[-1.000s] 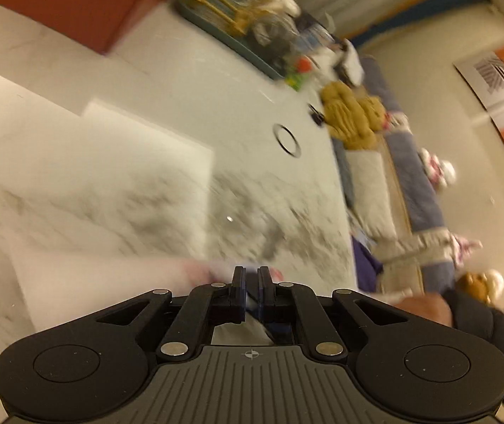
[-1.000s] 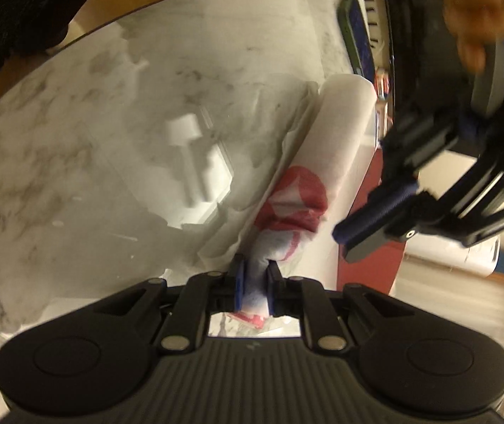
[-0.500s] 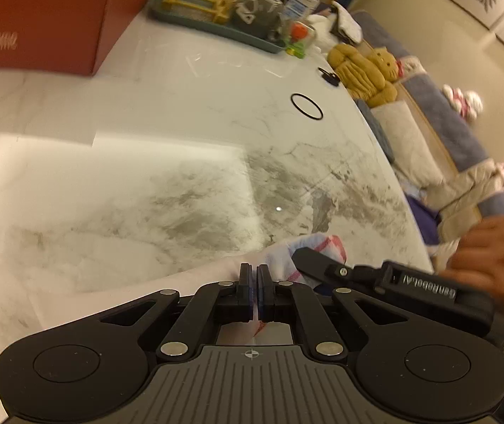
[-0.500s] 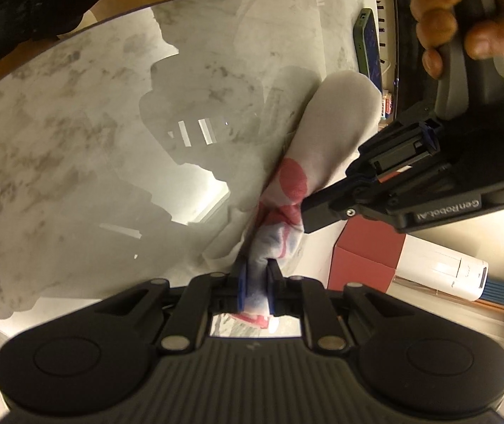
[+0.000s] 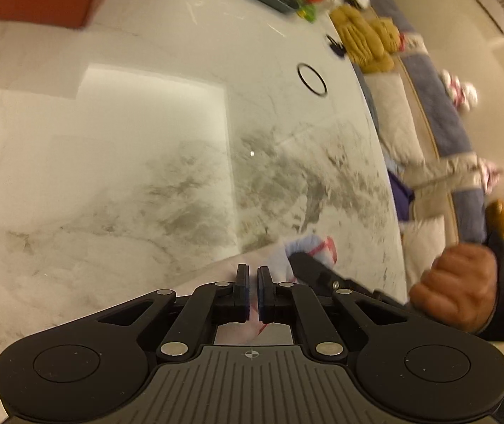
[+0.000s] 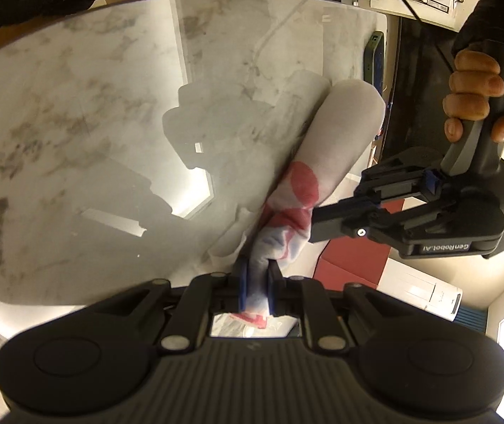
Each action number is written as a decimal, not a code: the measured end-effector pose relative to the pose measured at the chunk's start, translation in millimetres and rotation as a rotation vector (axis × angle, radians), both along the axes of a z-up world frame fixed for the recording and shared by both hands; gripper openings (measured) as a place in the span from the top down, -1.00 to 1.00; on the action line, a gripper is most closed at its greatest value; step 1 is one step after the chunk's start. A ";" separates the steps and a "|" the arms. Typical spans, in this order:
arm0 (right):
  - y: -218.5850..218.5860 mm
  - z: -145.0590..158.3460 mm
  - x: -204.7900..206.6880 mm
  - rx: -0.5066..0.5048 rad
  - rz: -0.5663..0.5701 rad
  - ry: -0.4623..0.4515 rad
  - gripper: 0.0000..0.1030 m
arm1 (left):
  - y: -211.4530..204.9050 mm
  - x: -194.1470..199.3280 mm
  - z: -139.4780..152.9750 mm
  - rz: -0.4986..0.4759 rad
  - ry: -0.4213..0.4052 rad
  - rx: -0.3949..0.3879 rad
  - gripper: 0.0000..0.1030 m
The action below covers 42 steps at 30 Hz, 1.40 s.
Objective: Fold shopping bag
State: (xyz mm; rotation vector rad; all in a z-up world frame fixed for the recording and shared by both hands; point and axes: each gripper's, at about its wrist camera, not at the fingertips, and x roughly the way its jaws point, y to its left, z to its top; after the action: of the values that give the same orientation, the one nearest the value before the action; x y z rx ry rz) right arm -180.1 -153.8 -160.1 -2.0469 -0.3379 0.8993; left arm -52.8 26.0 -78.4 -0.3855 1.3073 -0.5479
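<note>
both tools clamped on the rolled shopping bag (image 6: 336, 141): right tool (image 6: 256, 282), left tool (image 5: 253, 293).

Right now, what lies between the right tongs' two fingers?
A bunched end of the shopping bag, white with red print, is pinched in the right tongs; the right wrist view shows it.

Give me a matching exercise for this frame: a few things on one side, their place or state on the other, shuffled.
Things:
1. shopping bag
2. right gripper
3. black ring
4. left gripper

States:
A. lies flat on the marble table, far side
B. shut on the bag's bunched end
C. rolled, white with red print
D. shut at the bag's edge

Pairs: 1-C, 2-B, 3-A, 4-D
</note>
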 end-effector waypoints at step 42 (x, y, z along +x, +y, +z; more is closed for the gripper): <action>40.5 131.5 206.7 0.413 -0.862 1.240 -0.04 | -26.0 -39.8 28.5 -0.145 -0.276 0.218 0.89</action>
State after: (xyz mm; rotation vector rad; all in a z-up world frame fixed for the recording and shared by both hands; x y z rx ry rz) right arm 26.6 -113.3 -28.6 -0.7952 0.8865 1.1763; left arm -92.6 -0.1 -50.0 -0.0316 1.1183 -0.5521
